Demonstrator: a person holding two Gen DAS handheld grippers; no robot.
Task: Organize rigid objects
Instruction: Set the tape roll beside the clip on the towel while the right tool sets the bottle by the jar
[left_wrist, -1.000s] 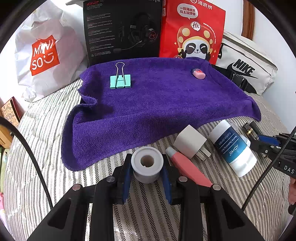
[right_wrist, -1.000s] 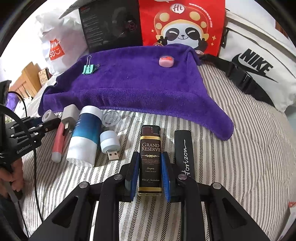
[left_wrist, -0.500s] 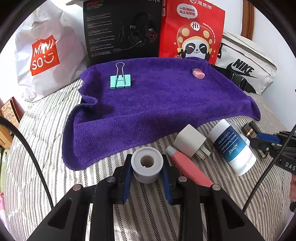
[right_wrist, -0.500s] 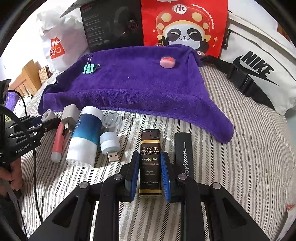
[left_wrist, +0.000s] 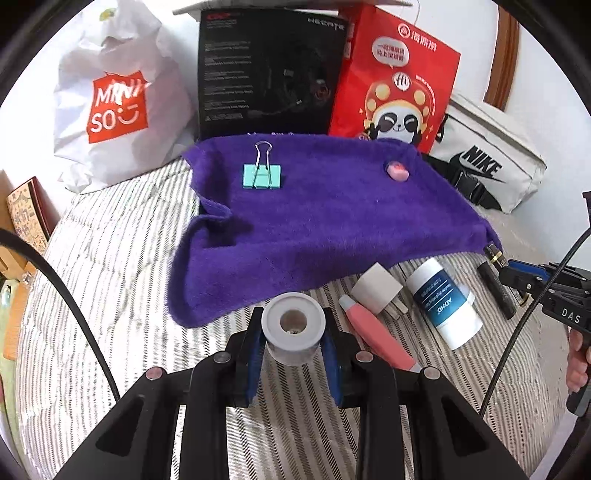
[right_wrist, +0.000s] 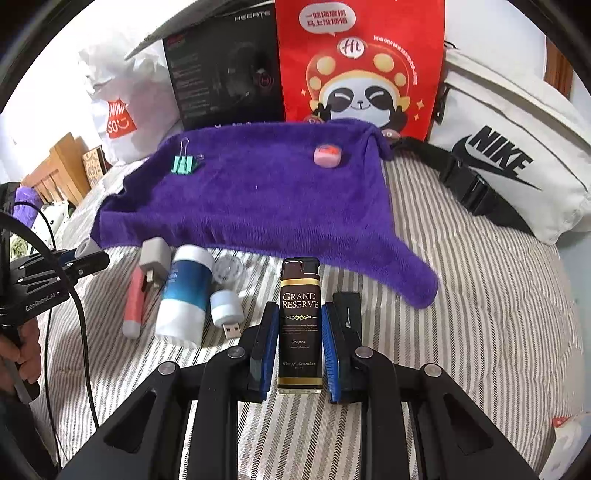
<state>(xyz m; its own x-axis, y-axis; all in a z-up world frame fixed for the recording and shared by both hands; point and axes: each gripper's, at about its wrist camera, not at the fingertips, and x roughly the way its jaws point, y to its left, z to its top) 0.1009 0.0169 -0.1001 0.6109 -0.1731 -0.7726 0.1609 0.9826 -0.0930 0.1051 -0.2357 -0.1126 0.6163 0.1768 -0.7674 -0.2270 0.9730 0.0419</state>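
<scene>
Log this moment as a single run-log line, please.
left gripper: shut on tape roll | right gripper: shut on lighter | purple towel: binder clip, pink eraser

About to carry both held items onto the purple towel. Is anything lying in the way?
Nothing visible blocks either path. The tape roll and lighter face bare towel; the binder clip and pink eraser sit far back.

— What does your left gripper (left_wrist: 293, 363) look like?
— Black angular arms, silver screws, blue pads (left_wrist: 254, 363); black cable lower left.
— Your right gripper (right_wrist: 299, 350)?
— Same build; white "GenRobot.AI" lettering at left edge.
</scene>
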